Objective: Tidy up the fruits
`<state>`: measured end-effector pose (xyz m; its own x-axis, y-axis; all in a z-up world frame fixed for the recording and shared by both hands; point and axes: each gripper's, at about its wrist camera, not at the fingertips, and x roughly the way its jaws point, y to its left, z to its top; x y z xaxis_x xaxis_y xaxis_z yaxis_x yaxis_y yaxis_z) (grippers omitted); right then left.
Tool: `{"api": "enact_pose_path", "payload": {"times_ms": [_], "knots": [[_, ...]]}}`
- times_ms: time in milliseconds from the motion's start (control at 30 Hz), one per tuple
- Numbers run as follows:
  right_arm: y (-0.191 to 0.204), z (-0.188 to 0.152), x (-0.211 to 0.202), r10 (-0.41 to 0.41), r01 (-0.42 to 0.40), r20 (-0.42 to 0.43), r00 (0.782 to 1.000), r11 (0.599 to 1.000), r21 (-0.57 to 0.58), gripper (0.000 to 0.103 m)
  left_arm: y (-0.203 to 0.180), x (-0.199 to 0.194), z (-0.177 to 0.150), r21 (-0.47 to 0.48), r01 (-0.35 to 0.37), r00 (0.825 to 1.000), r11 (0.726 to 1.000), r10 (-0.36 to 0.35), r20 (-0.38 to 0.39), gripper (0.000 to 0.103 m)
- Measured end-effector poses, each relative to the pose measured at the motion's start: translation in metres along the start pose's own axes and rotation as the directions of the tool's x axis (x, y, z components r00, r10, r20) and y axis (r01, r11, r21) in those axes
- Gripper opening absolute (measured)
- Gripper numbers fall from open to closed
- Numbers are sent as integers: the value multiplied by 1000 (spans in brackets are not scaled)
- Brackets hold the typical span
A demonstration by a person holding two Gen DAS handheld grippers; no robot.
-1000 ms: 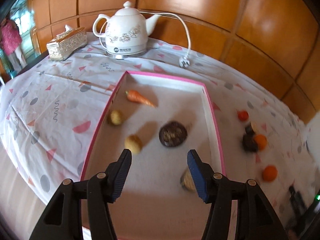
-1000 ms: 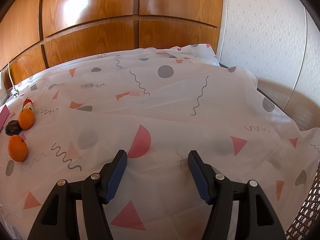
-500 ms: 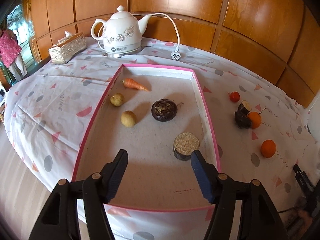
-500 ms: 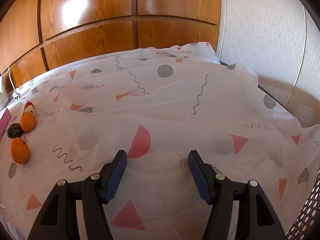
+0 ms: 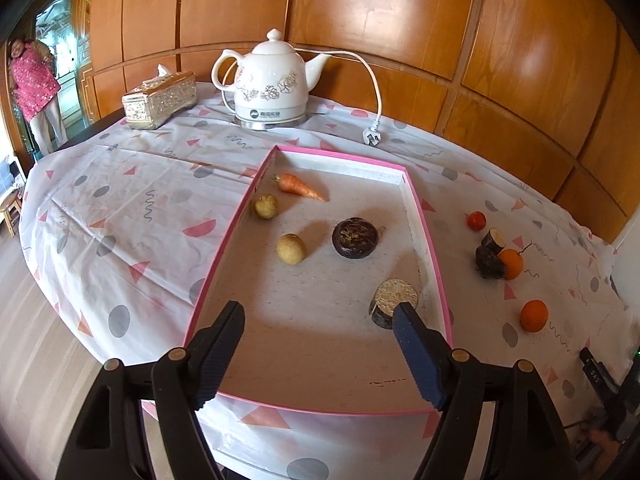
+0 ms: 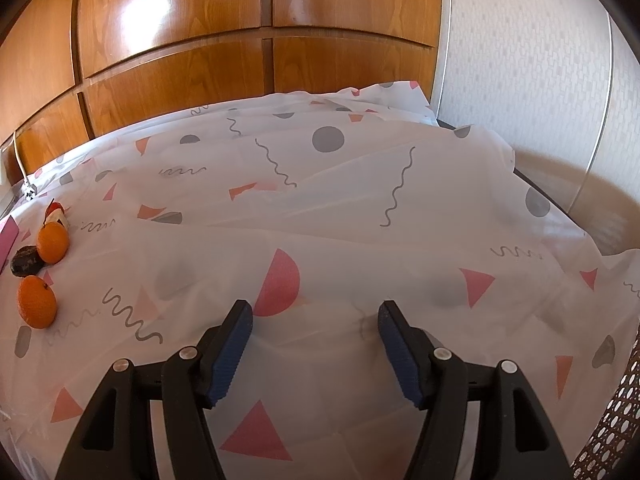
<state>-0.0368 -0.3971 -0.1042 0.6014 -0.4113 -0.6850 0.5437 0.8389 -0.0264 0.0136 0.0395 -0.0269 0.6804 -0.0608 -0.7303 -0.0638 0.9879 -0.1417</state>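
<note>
A pink-rimmed tray (image 5: 427,224) holds a carrot (image 5: 299,186), two yellowish round fruits (image 5: 265,206) (image 5: 291,249), a dark disc-shaped piece (image 5: 355,237) and a cut brown piece (image 5: 394,308). To the tray's right on the cloth lie a small red fruit (image 5: 476,221), dark pieces (image 5: 489,261) and two oranges (image 5: 511,264) (image 5: 533,315). My left gripper (image 5: 318,346) is open and empty above the tray's near end. My right gripper (image 6: 314,346) is open and empty over bare cloth; the oranges (image 6: 37,301) (image 6: 53,242) lie far to its left.
A white kettle (image 5: 272,82) with cord and plug (image 5: 372,136) and a tissue box (image 5: 159,100) stand at the back. Wood panelling runs behind the table. A person in pink (image 5: 34,88) stands far left. A wicker chair edge (image 6: 608,432) is at lower right.
My left gripper has pulled back and risen from low inside the tray, so the whole tray and more of the table show. My right gripper has barely moved.
</note>
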Motion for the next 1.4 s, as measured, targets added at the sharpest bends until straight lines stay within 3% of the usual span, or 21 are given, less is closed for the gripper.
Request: {"api": "enact_pose_path", "payload": {"times_ms": [533,700,867,1133,1200,1233,1400], "knots": [[1,6,1,-12,12,-54,998,1000,0,67,31,7,-6,-115,-28,999,993,25,-24,80],[3,13,-2,47,-46,-102,994,999,11,67,26,7,-5,-99,-16,1000,995,14,-16,82],[31,26,-18,164,-169,-88,983,984,-53,67,17,9,-5,-57,-5,1000,998,4,-19,82],[94,50,-35,396,-414,-132,909,896,-160,58,12,7,-3,-27,5,1000,1000,-5,2,83],[111,55,-36,449,-472,-155,880,865,-173,58,13,8,-3,-30,6,1000,1000,-6,-1,84],[121,58,-35,469,-496,-173,866,850,-177,58,14,9,-3,-33,5,1000,999,-5,-3,84],[156,65,-29,500,-542,-229,836,818,-192,58,16,12,-3,-40,2,1000,999,-2,-8,84]]}}
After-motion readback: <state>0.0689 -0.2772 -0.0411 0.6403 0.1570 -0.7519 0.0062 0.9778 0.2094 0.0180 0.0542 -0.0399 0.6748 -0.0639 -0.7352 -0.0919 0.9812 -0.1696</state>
